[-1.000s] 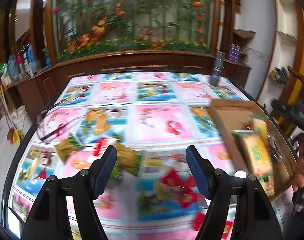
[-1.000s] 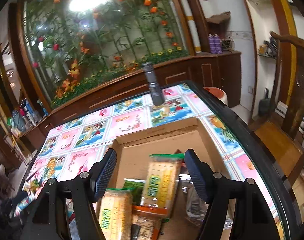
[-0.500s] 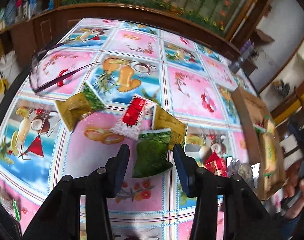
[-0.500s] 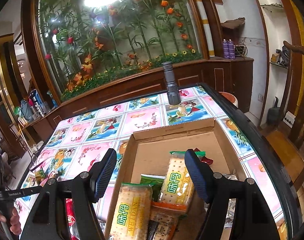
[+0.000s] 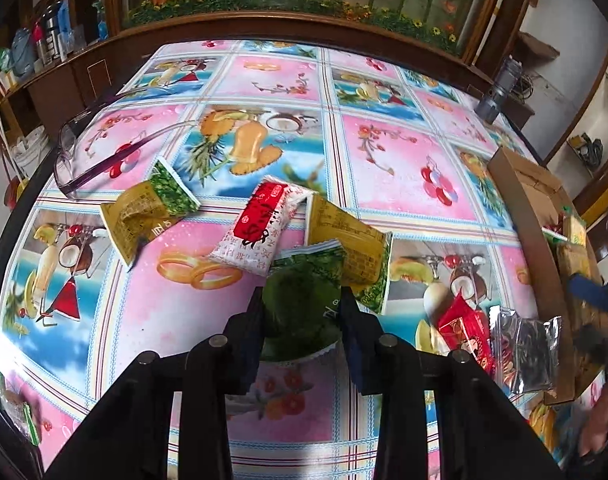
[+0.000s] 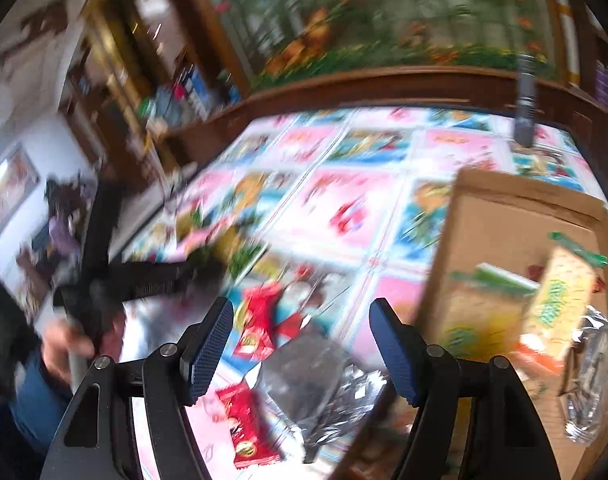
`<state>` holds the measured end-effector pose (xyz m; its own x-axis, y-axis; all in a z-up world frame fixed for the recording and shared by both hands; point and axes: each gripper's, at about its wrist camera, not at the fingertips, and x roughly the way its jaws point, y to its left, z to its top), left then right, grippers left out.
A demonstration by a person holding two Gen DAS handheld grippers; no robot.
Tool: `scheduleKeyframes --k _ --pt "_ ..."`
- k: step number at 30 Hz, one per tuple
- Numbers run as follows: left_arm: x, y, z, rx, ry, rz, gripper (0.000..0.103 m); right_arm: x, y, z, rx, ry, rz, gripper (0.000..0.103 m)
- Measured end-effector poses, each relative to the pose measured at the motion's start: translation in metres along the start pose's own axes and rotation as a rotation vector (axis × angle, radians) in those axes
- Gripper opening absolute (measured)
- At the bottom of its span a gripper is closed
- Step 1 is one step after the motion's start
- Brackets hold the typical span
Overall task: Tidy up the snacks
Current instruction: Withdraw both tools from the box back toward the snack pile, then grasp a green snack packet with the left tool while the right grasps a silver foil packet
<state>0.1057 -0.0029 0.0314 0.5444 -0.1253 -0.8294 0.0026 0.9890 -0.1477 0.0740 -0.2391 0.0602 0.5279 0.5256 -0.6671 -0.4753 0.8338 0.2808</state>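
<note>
A green snack packet [image 5: 300, 280] lies on the patterned tablecloth [image 5: 392, 160] between the fingers of my left gripper [image 5: 301, 304]. Its jaws are closing and both pads touch the packet's sides. A red-and-white packet [image 5: 260, 224] and a yellow packet [image 5: 348, 240] lie just beyond it, and a yellow-green one [image 5: 144, 212] lies further left. My right gripper [image 6: 300, 344] hangs open above a red packet [image 6: 260, 328] and a silver packet [image 6: 316, 384], left of the cardboard box [image 6: 504, 216], which holds biscuit packs [image 6: 560, 296]. The right wrist view is blurred.
Clear glasses [image 5: 88, 168] rest at the table's left edge. A grey torch [image 5: 496, 96] stands at the far right corner. The box [image 5: 536, 232] sits along the right edge, with red [image 5: 464, 328] and silver [image 5: 524, 352] packets beside it. Wooden cabinets ring the table.
My left gripper came down to the table and narrowed its jaws around the green packet. My right gripper swung left from over the box to over the red and silver packets.
</note>
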Motion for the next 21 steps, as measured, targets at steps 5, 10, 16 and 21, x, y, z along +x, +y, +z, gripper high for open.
scheduleKeyframes --k 5,10,16,21 --pt "-0.008 -0.003 0.002 0.007 -0.035 -0.005 0.033 0.030 0.026 -0.014 -0.124 0.078 -0.185 0.078" --pt "-0.010 -0.005 0.003 0.013 -0.046 -0.003 0.033 0.049 0.040 -0.027 -0.187 0.199 -0.132 0.082" --pt "-0.017 -0.005 0.004 0.008 -0.071 -0.027 0.033 0.025 0.044 -0.024 -0.143 0.135 0.117 0.082" --pt "-0.021 -0.006 0.004 0.011 -0.085 -0.042 0.033 0.030 0.051 -0.032 -0.221 0.155 0.119 0.083"
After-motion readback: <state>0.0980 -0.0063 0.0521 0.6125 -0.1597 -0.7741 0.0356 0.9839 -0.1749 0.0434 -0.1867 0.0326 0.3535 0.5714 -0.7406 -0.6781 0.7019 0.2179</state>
